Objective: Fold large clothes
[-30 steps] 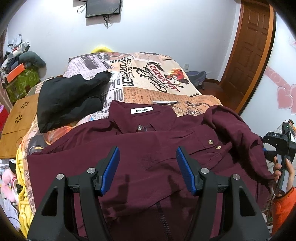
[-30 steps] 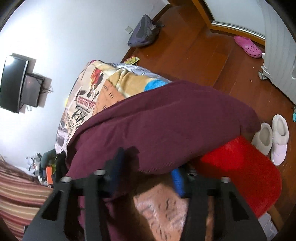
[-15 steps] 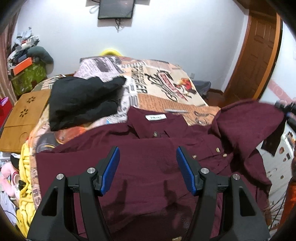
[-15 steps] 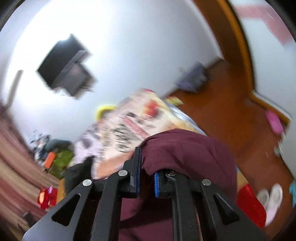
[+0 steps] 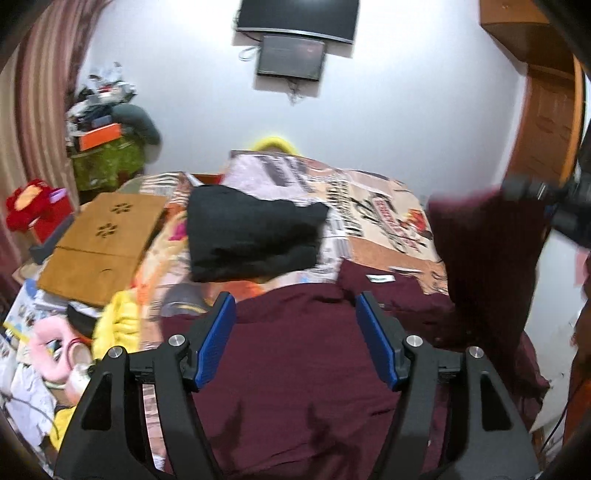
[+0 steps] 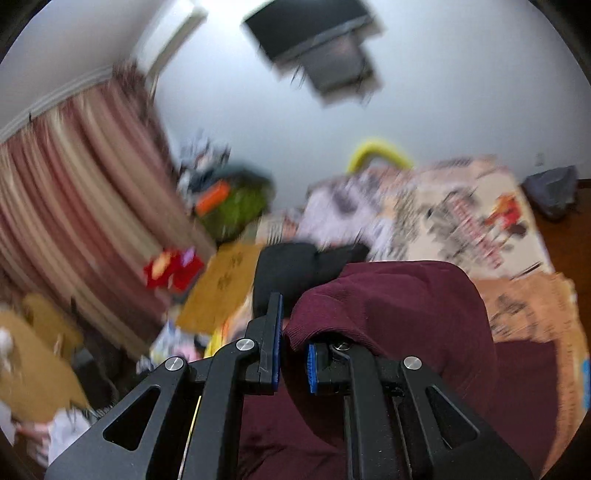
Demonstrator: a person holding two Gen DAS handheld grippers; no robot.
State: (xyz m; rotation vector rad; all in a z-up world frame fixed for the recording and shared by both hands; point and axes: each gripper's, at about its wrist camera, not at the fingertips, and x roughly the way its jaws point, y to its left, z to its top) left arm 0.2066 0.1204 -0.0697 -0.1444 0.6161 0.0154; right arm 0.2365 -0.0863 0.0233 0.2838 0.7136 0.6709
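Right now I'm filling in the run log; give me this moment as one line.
stage: folding sleeve | right gripper: shut on maroon shirt sleeve, lifted | left gripper: jaws opening, nothing gripped, above shirt | black garment: on bed

The left wrist camera looks from the foot of the bed (image 5: 388, 206) down its length toward the far wall and the screen (image 5: 295, 22), sitting close above the maroon shirt (image 5: 303, 369). The right wrist camera, tilted and blurred, faces the same wall from further right. Both take in the bed, black garment (image 5: 251, 236), curtain (image 6: 74, 192) and screen.
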